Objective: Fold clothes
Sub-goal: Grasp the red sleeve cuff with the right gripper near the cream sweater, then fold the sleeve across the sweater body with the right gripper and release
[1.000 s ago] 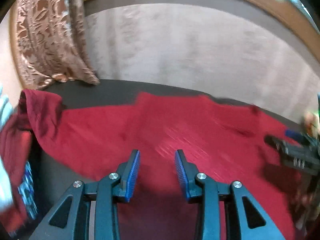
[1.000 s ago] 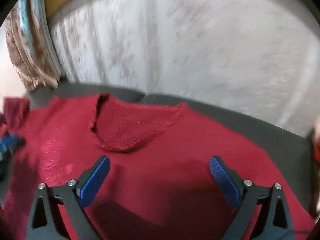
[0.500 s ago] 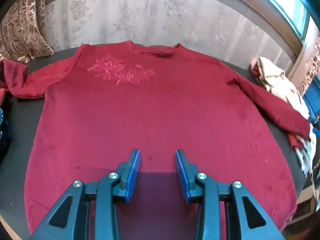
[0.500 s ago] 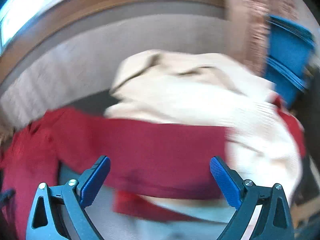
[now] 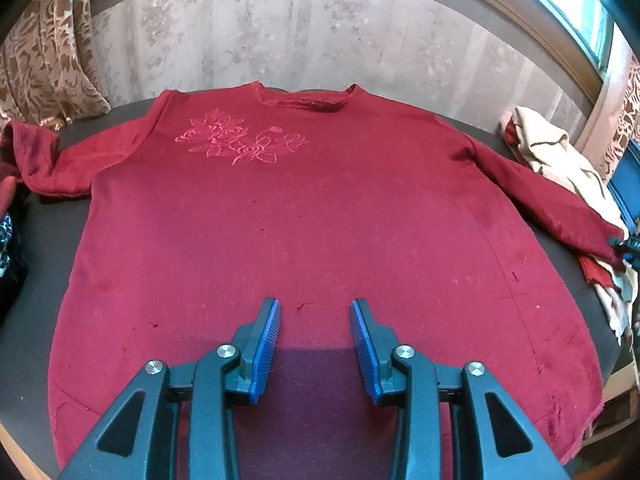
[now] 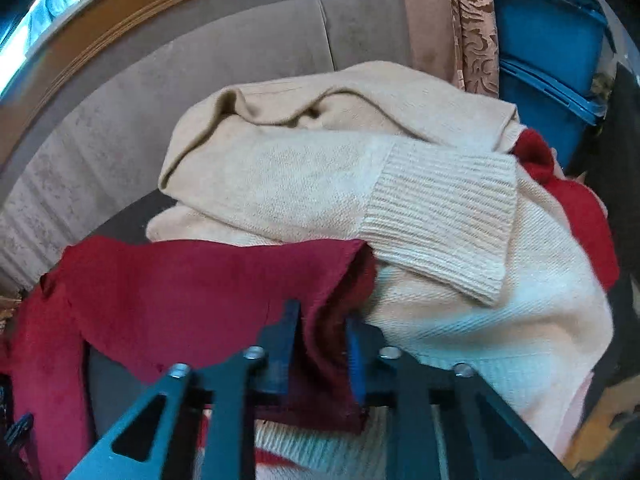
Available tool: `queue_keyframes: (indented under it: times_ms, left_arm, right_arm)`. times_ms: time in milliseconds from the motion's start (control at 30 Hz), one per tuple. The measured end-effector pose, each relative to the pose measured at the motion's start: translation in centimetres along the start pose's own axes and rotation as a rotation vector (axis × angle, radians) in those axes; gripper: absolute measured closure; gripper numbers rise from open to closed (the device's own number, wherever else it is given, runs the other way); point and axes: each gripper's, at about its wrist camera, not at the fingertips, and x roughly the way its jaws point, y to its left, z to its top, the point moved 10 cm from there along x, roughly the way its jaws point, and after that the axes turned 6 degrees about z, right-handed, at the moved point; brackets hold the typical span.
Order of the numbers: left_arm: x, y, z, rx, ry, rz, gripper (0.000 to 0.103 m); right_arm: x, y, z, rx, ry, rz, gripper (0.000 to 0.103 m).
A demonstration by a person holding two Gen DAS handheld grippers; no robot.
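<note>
A dark red sweater [image 5: 288,224] with a pink flower embroidery lies flat, face up, on the dark table [image 5: 40,232], neck towards the wall. My left gripper [image 5: 315,312] is open and empty, hovering over the sweater's lower middle. The sweater's right sleeve [image 5: 552,208] reaches out over a clothes pile. My right gripper [image 6: 322,320] is shut on that sleeve's cuff end [image 6: 332,312]; the sleeve [image 6: 192,288] runs off to the left in the right wrist view. The left sleeve [image 5: 40,164] is bent at the table's left edge.
A pile with a cream knitted sweater [image 6: 360,184] and red cloth lies at the table's right edge, also seen in the left wrist view [image 5: 560,160]. A blue bin [image 6: 552,52] stands behind it. Patterned curtains [image 5: 44,52] hang at the left. Dark clothes [image 5: 8,248] lie far left.
My right gripper has closed on the cuff of the right sleeve; half a second ago it was wide open before it. The left gripper has held almost still above the sweater.
</note>
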Motion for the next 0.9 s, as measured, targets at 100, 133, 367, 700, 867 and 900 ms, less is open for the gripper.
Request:
queue_keyframes:
  times_ms: [100, 133, 367, 700, 867, 900]
  left_arm:
    - [0.0, -0.1, 0.0, 0.010, -0.003, 0.002, 0.066]
    - [-0.1, -0.1, -0.1, 0.017, -0.001, 0.000, 0.066]
    - [-0.6, 0.2, -0.8, 0.044, 0.045, -0.063, 0.066]
    - [-1.0, 1.4, 0.5, -0.140, 0.129, -0.231, 0.064]
    - [-1.2, 1.7, 3.0, -0.253, 0.135, -0.336, 0.063]
    - [-1.2, 1.7, 3.7, -0.272, 0.131, -0.351, 0.062]
  right_arm:
    - [-1.0, 0.7, 2.0, 0.008, -0.027, 0.037, 0.091]
    - [-1.3, 1.0, 2.7, 0.004, -0.035, 0.042, 0.091]
    - [-2.5, 5.3, 7.2, 0.085, -0.069, 0.232, 0.094]
    - [-1.9, 21.5, 17.1, 0.247, -0.118, 0.704, 0.094]
    - [2.2, 33.8, 13.9, 0.101, 0.027, 0.780, 0.093]
    - [3.5, 36.1, 11.9, 0.071, 0.080, 0.795, 0.093]
